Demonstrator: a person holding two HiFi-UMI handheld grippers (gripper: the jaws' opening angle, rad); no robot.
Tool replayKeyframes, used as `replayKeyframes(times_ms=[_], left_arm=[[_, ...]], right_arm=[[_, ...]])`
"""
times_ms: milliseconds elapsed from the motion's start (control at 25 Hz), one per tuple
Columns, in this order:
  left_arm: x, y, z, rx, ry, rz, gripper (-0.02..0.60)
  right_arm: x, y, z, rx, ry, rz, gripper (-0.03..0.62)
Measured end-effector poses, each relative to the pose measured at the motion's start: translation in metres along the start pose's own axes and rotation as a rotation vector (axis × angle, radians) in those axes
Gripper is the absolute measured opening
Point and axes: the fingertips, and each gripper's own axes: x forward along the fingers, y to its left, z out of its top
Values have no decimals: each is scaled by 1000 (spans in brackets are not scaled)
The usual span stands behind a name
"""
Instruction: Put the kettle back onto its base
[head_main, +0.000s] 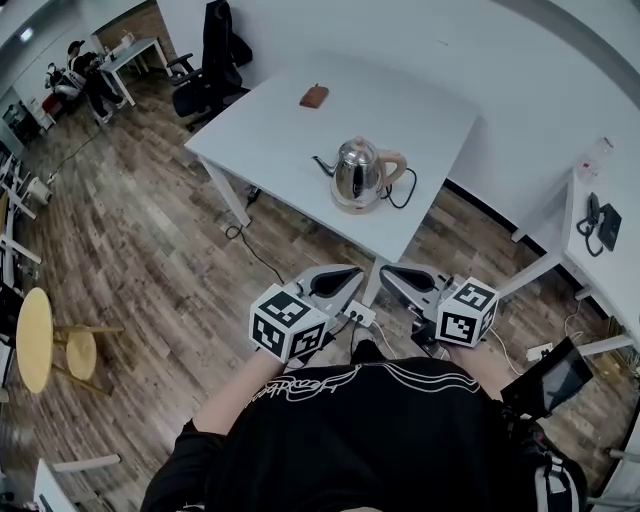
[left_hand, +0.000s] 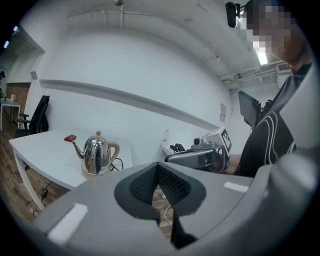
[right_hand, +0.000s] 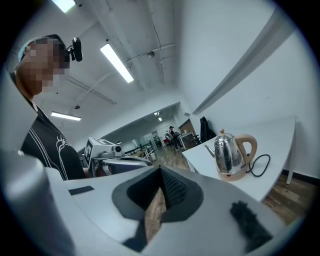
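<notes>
A shiny steel kettle (head_main: 357, 170) with a tan handle stands upright on its round base (head_main: 352, 207) near the front edge of a white table (head_main: 280, 140); a black cord loops off to its right. The kettle (left_hand: 97, 154) also appears in the left gripper view, and the kettle (right_hand: 228, 153) in the right gripper view. My left gripper (head_main: 352, 272) and right gripper (head_main: 386, 271) are held side by side close to my chest, well short of the table. Both are shut with nothing between the jaws. Each sees the other: right gripper (left_hand: 197, 156), left gripper (right_hand: 117, 162).
A small brown object (head_main: 314, 96) lies at the table's far side. A black office chair (head_main: 205, 60) stands behind the table. A white power strip (head_main: 358, 315) lies on the wood floor below my grippers. A yellow stool (head_main: 35, 338) is at left, a desk with a phone (head_main: 603, 222) at right.
</notes>
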Motion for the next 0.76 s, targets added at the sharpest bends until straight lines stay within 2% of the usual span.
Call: replayKeyframes(times_ms=[280,760], left_arm=[[-9,-7,-13,-41,9,2,3],[-20,-8,-26,-56,11,0,5]], right_arm=[[-3,12,-11,13,-8,4,5],[5,20,-27,43,-8,12,5]])
